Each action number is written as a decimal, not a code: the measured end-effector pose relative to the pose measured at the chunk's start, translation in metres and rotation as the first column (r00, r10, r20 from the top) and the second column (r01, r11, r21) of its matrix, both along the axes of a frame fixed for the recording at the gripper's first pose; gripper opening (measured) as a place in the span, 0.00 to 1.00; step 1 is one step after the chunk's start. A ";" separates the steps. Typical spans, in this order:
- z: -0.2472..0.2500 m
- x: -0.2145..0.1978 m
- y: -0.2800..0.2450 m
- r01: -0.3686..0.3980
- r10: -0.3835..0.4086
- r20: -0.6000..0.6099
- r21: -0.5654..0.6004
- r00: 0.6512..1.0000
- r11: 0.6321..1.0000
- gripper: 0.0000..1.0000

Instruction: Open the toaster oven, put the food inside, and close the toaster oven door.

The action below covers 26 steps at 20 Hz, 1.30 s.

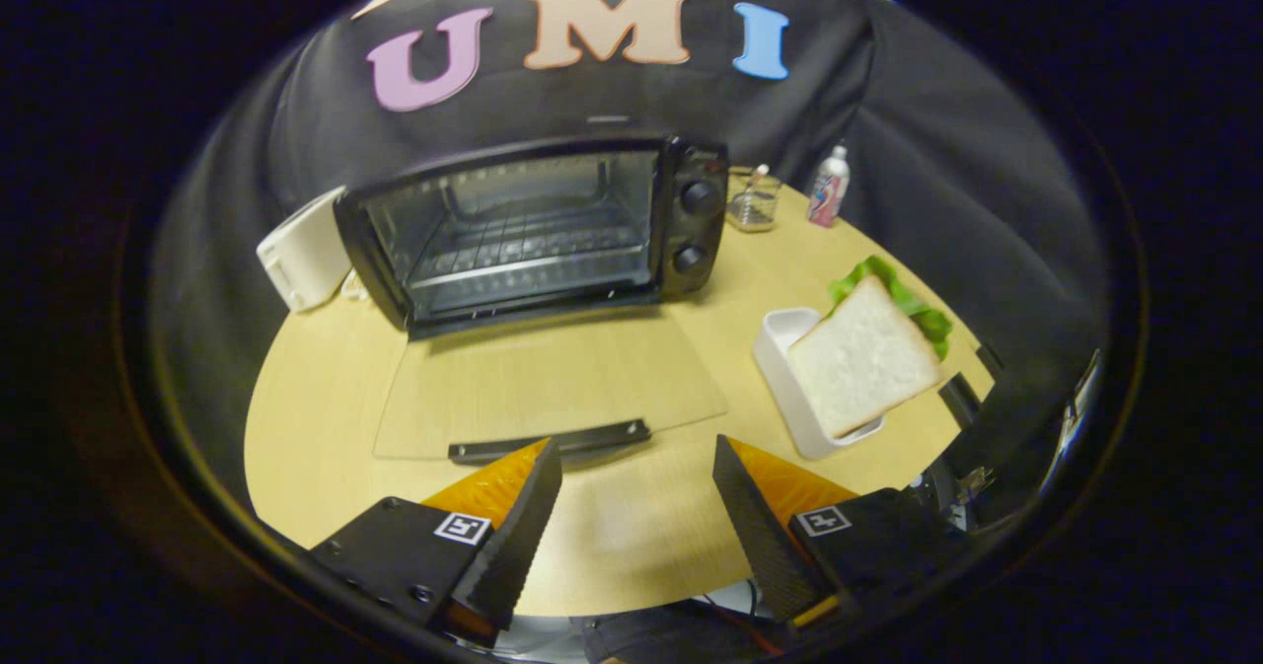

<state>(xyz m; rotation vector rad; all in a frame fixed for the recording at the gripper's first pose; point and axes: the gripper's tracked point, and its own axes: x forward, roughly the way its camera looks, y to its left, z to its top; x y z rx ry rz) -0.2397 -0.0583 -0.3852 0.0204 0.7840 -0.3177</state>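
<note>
I am holding the tongs (636, 472) spread wide, with nothing between the fingers; bare table (316, 417) is showing in the gap. Just ahead of the fingertips the oven door (548, 383) is lying flat on the table, fully folded down, its dark handle (550, 441) sitting nearest to me and almost touching the left finger's tip. Beyond the door the oven (538, 230) is standing open, and I am seeing its wire rack (528, 245) and two knobs (696, 225) on its right panel. Off to the right of the door a sandwich (868, 358), white bread with green lettuce poking out behind, is resting tilted across a white tray (784, 368). A white appliance (301, 250) is sitting beside the oven's left side. Behind the oven's right side a glass cup (753, 200) and a small bottle (829, 187) are standing near the table's far edge.
</note>
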 end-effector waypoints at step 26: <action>-0.030 0.020 -0.191 0.372 -0.369 -0.049 0.074 0.928 0.925 0.94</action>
